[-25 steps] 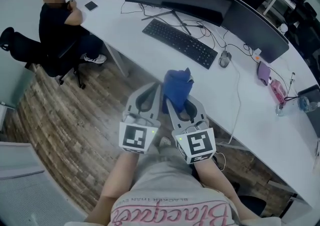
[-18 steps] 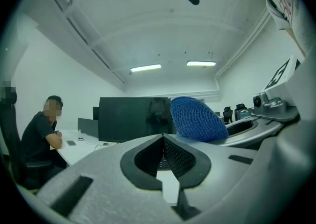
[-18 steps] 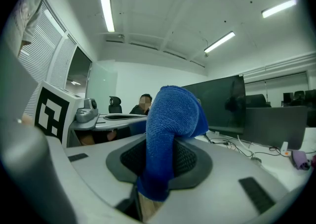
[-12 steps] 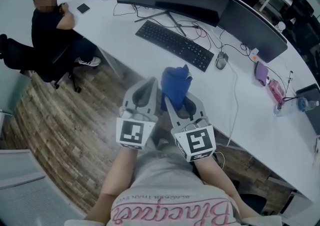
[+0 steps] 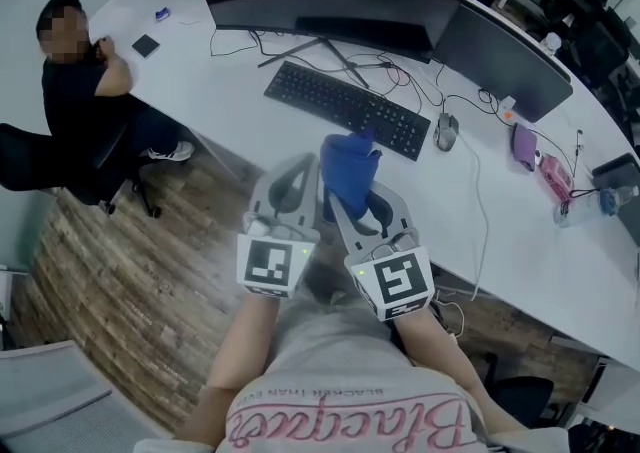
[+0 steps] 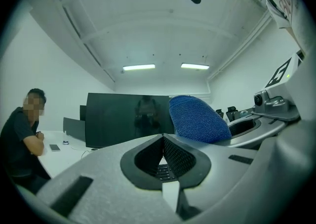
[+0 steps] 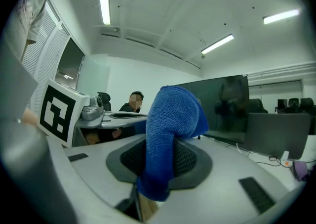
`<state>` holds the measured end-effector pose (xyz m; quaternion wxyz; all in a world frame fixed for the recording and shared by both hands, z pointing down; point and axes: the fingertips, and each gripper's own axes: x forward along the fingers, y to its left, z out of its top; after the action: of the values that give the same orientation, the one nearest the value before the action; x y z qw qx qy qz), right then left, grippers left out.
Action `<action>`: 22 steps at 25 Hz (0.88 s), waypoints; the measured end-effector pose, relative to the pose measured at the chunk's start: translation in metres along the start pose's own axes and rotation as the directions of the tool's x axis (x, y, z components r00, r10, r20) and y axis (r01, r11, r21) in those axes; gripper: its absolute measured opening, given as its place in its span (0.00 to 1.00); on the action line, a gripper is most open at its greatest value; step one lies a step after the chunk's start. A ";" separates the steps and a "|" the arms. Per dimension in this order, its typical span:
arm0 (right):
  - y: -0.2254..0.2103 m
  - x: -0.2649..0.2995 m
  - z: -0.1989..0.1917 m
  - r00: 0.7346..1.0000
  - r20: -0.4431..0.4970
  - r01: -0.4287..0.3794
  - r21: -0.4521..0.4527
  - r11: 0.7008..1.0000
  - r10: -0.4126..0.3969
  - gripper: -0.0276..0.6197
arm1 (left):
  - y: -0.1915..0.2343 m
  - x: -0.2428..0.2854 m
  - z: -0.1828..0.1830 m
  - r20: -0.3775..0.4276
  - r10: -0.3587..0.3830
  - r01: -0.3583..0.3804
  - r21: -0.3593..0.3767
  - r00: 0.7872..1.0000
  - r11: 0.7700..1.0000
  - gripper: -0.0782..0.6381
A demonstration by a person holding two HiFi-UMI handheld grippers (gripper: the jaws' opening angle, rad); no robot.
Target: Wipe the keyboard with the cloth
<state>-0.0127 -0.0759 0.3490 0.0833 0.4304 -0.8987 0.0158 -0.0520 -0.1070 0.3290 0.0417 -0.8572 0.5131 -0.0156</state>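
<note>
Though apart from the keyboard (image 5: 346, 109), blue cloth (image 5: 347, 165) in right tool (image 5: 338, 199).

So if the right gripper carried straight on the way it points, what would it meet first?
Most likely the keyboard, which lies ahead of the right gripper on the desk; the cloth in its jaws would touch first. Height is unclear, so the desk edge is possible.
</note>
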 end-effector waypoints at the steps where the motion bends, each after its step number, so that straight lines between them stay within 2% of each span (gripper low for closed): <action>1: 0.002 0.009 0.002 1.000 0.000 0.006 -0.003 1.000 -0.006 0.19 | 0.008 0.003 0.000 -0.001 -0.011 0.011 0.000 1.000 1.000 0.12; 15: 0.022 0.135 0.024 0.994 -0.019 0.111 0.046 0.993 -0.111 0.19 | 0.129 0.039 -0.012 -0.012 -0.131 0.131 0.004 0.991 0.991 0.12; 22: 0.030 0.172 0.023 0.984 -0.054 0.177 0.086 0.981 -0.172 0.19 | 0.166 0.046 -0.027 -0.032 -0.203 0.202 -0.024 0.979 0.979 0.12</action>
<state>-0.1446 -0.1921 0.3554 0.0858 0.5103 -0.8537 0.0591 -0.1778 -0.2276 0.3404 0.0222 -0.9049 0.4240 -0.0289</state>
